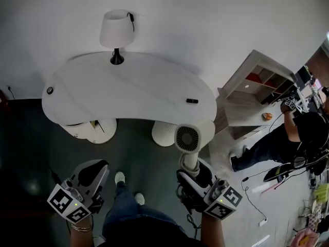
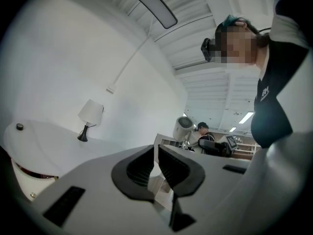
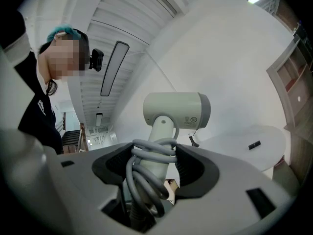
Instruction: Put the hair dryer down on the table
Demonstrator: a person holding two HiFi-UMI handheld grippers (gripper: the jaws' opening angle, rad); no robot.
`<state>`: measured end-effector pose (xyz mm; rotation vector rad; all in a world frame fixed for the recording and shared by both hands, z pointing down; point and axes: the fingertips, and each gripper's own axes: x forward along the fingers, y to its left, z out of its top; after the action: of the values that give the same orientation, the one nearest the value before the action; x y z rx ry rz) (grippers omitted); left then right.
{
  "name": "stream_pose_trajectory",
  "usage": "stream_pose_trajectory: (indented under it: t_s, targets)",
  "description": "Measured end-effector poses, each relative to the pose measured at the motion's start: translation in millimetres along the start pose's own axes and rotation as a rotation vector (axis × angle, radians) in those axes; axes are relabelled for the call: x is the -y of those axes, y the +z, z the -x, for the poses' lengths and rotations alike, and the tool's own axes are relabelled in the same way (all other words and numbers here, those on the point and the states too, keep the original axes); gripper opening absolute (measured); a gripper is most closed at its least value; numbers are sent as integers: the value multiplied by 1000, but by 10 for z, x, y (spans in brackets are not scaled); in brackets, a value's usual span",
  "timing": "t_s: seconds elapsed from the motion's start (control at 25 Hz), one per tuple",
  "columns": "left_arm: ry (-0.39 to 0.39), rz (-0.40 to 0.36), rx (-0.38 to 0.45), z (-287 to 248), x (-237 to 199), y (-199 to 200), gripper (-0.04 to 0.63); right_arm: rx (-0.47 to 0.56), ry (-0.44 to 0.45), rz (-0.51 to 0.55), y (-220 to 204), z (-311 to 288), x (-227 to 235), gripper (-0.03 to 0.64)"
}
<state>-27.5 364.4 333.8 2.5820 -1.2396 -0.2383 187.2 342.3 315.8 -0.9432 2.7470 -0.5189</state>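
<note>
My right gripper (image 3: 154,158) is clamped on the handle of the hair dryer (image 3: 176,110), with the black ribbed pads squeezing it from both sides. The dryer is off-white matte plastic: a stubby cylinder barrel on a round, straight handle. A grey rubbery cord (image 3: 146,165) is looped around that handle a few times, so the pads are biting on cord as much as on plastic. In the head view the dryer (image 1: 188,138) stands upright out of the right gripper (image 1: 193,176), and its round back grille of concentric slats faces up at me.

The dryer isn't on the table (image 1: 139,91). It's up in the air on my side, and its head reaches the table's near curved edge, over by the right end. The table is a smooth white kidney-shaped slab on fat ribbed white cylinder legs. A lamp (image 1: 116,32) with a white cone shade and a black stem sits at the far edge, and a little black bar-shaped thing (image 1: 192,101) lies near the right end.

My left gripper (image 2: 156,163) has the same pale grey shell and the same ribbed black pads. Its jaws are pulled together to a thin slit with nothing in it, and in the head view it (image 1: 92,175) hangs low at my left, well clear of the dryer.
</note>
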Motion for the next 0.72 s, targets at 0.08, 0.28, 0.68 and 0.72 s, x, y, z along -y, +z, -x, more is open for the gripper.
stream_pose_trajectory:
  t_s: [0.08,0.28,0.68,0.72]
  targets:
    - [8,-2,-2,-36,-108,11,41,-1,-5,7,6,-76,49,281]
    - [-4,-4,-1,-207,-355,87,41,19,-24,0,46,-266,192,281]
    - [-55,-31,-9,-671,-1058,538,41,48,-66,8,286,-1007,474,281]
    - [-57,-30,-12,-702,-1129,572,40,48,-72,7,296,-1079,497,281]
